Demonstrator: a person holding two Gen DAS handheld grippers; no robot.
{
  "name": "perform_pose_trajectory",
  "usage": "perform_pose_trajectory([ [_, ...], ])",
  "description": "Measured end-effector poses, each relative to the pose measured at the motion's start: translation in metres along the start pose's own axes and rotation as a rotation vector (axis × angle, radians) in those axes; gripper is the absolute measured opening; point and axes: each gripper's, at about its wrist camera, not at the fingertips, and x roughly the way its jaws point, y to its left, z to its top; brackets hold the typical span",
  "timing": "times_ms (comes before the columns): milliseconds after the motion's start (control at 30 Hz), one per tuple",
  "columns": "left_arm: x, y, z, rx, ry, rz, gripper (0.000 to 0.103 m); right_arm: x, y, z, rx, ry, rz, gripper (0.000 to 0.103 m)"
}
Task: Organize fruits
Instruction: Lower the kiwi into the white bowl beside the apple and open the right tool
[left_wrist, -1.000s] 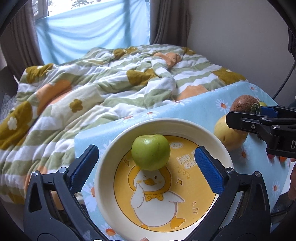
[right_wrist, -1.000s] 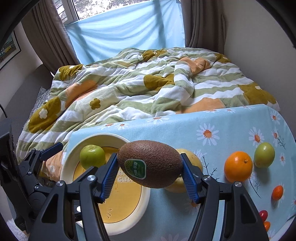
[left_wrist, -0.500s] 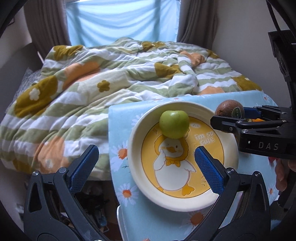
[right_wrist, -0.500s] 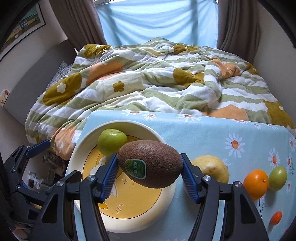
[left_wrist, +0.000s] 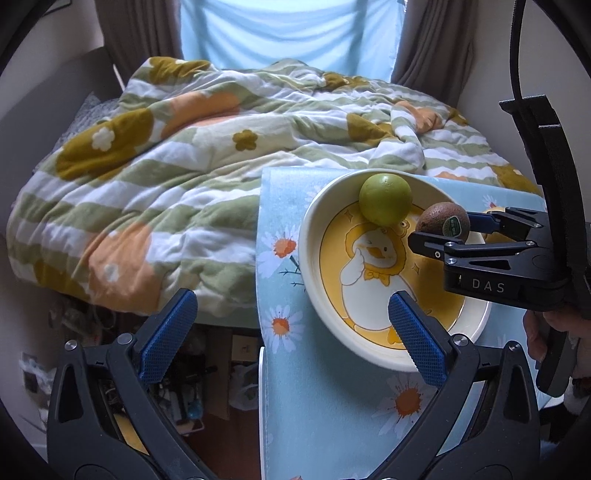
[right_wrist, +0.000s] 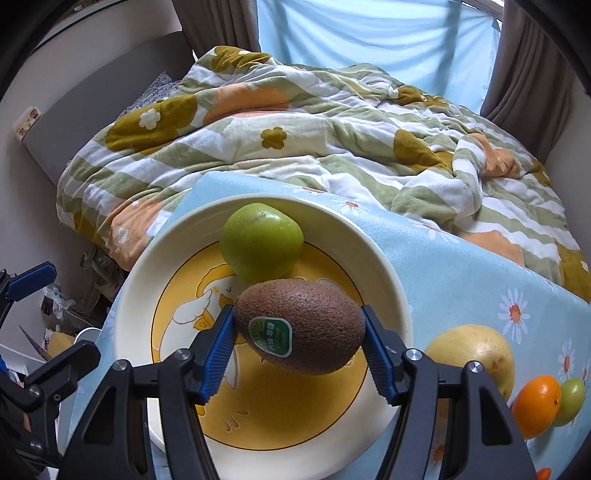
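Carrying the kiwi (right_wrist: 301, 326) over the plate (right_wrist: 373, 254) is the step you are on: your right claw (right_wrist: 300, 341) is clamped on its two ends, sticker facing the camera, and the fruit hangs above the yellow duck print, just this side of the green apple (right_wrist: 261, 246) that already lies in the plate toward its far rim. From the left wrist view the kiwi looks to sit over the right part of the plate, clear of its floor, though how high it hangs I cannot judge. Your left claw (left_wrist: 291, 325) stands apart and empty near the left edge of the tabletop (left_wrist: 325, 402), its right pad in front of the plate's near rim, holding nothing. By my reading, two fruits are as good as sorted and several remain: a yellow fruit (right_wrist: 472, 354) lies on the tabletop just right of the plate, with an orange (right_wrist: 535, 406) and a second green fruit (right_wrist: 572, 397) touching each other toward the right edge. The next move calls for lowering the kiwi until it rests on the plate floor, beside the apple and not on it, then parting the pads slowly; an egg-shaped fruit will likely roll, so set it down low, with room to settle before it nudges the apple.
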Motion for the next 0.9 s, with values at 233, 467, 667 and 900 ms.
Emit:
perform_pose_trajectory([
  [233,-0.001,0.002,-0.002,-0.035,0.002,-0.008,0.103,0.006,0.002,-0.002,-0.022,0.003,-0.018,0.061],
  [467,-0.006,0.007,-0.002,-0.069,-0.003,-0.032,0.103,-0.009,0.003,0.003,-0.03,-0.067,-0.062,0.092],
  [667,-0.018,0.003,0.0,-0.051,-0.012,-0.038,0.103,-0.03,0.0,0.006,-0.001,-0.119,-0.049,0.093],
  [900,-0.045,-0.003,0.006,-0.015,-0.04,-0.051,0.103,-0.057,0.0,0.0,0.036,-0.135,-0.055,0.093],
])
